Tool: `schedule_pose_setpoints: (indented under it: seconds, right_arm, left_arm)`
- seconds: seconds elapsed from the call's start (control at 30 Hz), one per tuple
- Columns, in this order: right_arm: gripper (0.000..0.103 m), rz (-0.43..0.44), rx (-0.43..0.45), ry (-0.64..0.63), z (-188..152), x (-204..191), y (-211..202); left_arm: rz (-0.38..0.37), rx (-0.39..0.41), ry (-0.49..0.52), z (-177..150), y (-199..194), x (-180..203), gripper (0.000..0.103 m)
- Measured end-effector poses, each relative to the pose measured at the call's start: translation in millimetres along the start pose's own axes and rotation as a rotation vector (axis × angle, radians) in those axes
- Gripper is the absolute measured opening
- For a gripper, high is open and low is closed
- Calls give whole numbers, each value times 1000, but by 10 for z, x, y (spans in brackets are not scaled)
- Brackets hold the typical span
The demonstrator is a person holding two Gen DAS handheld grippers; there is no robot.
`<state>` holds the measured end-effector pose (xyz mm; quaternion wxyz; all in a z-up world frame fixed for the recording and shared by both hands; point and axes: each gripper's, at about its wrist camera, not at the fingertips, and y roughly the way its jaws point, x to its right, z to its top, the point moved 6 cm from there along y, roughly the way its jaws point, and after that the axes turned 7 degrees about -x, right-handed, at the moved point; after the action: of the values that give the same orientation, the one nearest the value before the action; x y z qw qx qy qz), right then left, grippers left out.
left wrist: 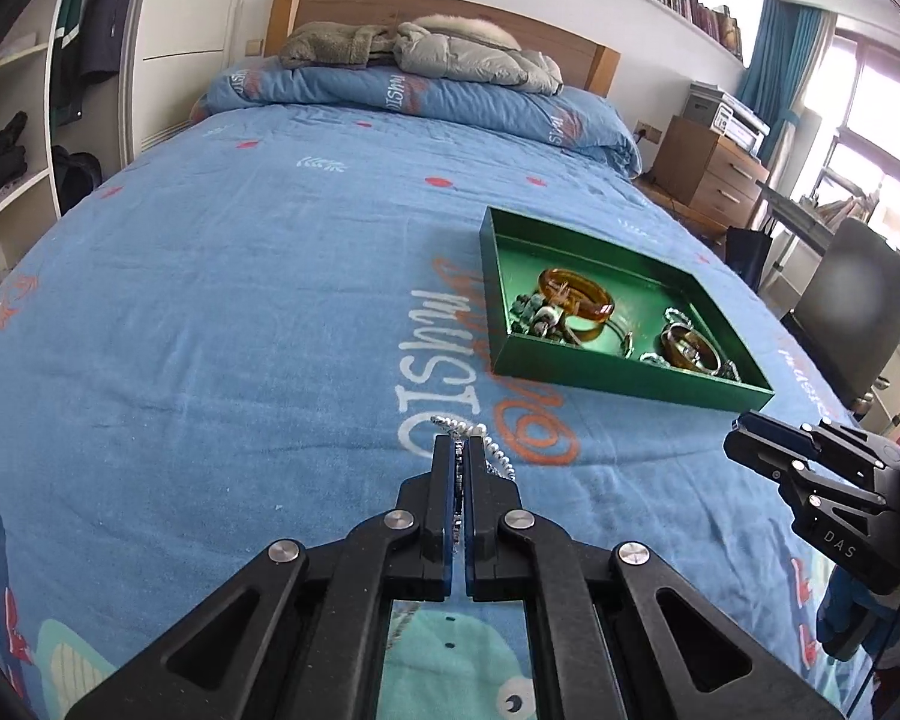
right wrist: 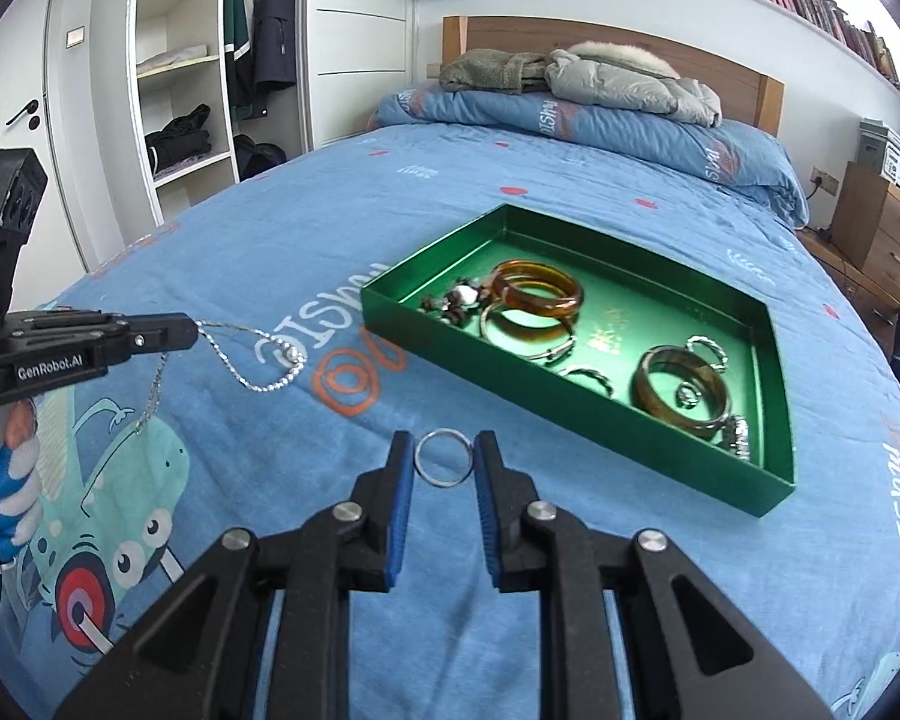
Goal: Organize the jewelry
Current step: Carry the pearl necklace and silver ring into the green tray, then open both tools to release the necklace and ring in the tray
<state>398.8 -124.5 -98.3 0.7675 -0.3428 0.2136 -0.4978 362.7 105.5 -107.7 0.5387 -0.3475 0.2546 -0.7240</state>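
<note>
Silver chain (right wrist: pixel 252 360) hangs from my left gripper (right wrist: pixel 195 333), whose jaws are pinched fully together on it. Only my right camera shows this properly: the chain loops out from the tips and down, with a loose strand dangling toward the blue bed (right wrist: pixel 240 228), and a gloved hand (right wrist: pixel 6 504) shows at the frame's edge below that gripper. From my left camera I see just a short beaded bit of the chain (left wrist: pixel 492 450) poking past the closed left gripper (left wrist: pixel 461 450); the rest is hidden behind my own fingers.

My right gripper (right wrist: pixel 444 459) holds a silver ring (right wrist: pixel 444 457) between narrow jaws, the blue pads touching it on both sides. My left camera catches the right gripper (left wrist: pixel 744 429) side-on at the frame's right edge, and from there the ring cannot be seen.

Between and beyond both grippers lies the green tray (right wrist: pixel 570 408) on the bed. My right camera looks down into it: two amber bangles (right wrist: pixel 537 291) at the near-left end with a beaded piece (right wrist: pixel 459 300) just beside them, a darker bangle (right wrist: pixel 681 384) at the right end with a small ring inside it, and thin silver hoops in between. My left camera sees the tray (left wrist: pixel 630 372) lower, its near wall hiding part of the contents.
</note>
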Motion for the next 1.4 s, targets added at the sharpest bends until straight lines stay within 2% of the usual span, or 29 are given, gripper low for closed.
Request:
schedule_pose_setpoints:
  seconds: [0.23, 0.43, 0.57, 0.7, 0.83, 1.0, 1.2, 1.3, 1.4]
  right_arm:
    - [19, -35, 52, 40, 134, 465, -234]
    - [19, -52, 85, 78, 360, 866, -280]
    - [19, -56, 77, 109, 579, 1174, -140]
    - [19, -69, 31, 143, 776, 1490, 148]
    - [19, -87, -55, 178, 862, 1822, 542]
    - [19, -92, -175, 173, 843, 2035, 987]
    - [19, -114, -273, 134, 718, 2064, 1267]
    - [19, -127, -282, 120, 675, 2053, 1311]
    - [20, -131, -270, 127, 674, 2055, 1313]
  left_arm:
    - [-14, 71, 30, 492, -215, 242, 2]
    - [-59, 151, 103, 1083, -295, 782, 2]
    - [-115, 146, 128, 1402, -32, 1206, 2]
    - [-143, 84, 130, 1636, 473, 1536, 2]
    - [-122, -21, 139, 1621, 1094, 1760, 2]
    - [-74, -144, 141, 1318, 1695, 1829, 2]
    - [-30, -227, 147, 997, 1966, 1754, 2]
    - [-18, -251, 132, 904, 2035, 1685, 2]
    - [-31, -234, 112, 883, 2000, 1641, 3]
